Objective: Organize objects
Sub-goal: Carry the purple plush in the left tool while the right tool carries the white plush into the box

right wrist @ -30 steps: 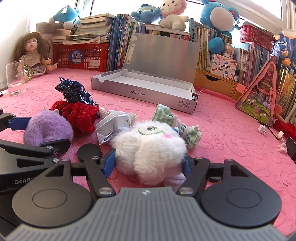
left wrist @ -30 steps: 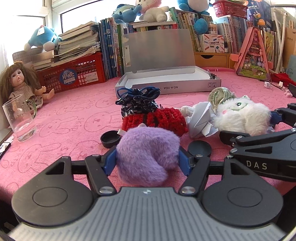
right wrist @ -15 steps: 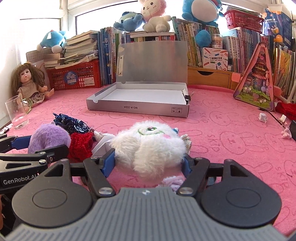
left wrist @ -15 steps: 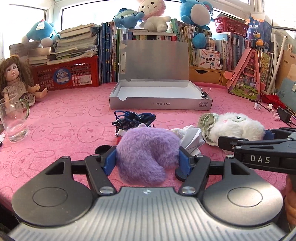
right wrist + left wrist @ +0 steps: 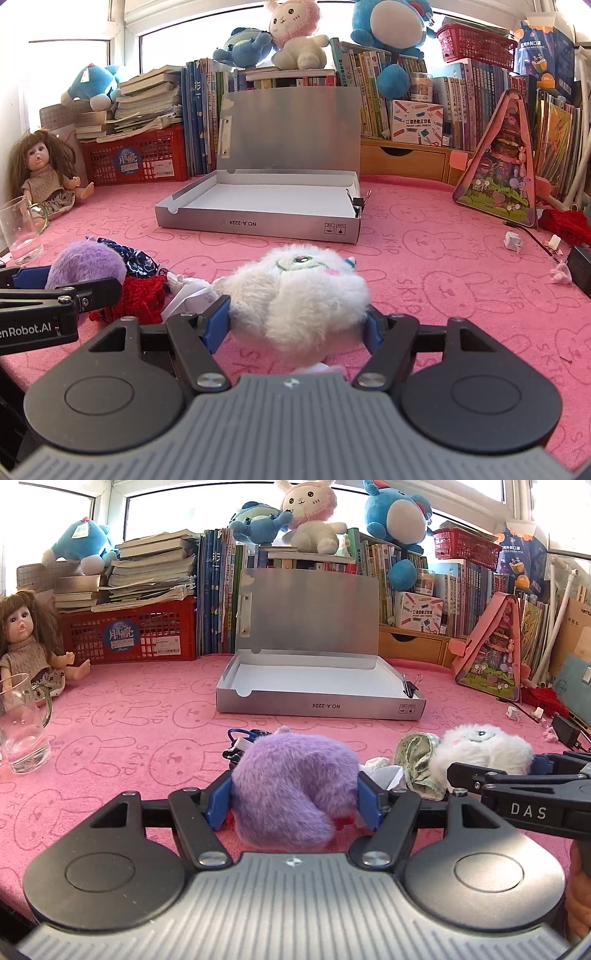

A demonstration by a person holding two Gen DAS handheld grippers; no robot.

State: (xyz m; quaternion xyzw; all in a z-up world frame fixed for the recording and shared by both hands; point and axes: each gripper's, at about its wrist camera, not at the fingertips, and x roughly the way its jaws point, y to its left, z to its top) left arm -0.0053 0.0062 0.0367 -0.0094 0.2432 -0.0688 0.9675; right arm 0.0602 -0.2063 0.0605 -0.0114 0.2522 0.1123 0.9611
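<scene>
The left hand-held gripper [image 5: 294, 797] is closed on a purple plush toy [image 5: 291, 786], above the counter [image 5: 129, 738]. The right hand-held gripper [image 5: 297, 319] is closed on a white plush toy [image 5: 299, 291]. The open grey box [image 5: 258, 206] lies farther back on the pink cloth, apart from both.

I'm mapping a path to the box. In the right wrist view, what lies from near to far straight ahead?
Right hand-held gripper shut on the white plush toy → bare pink tablecloth → open grey box → its raised lid → row of books → plush rabbit on top.
</scene>
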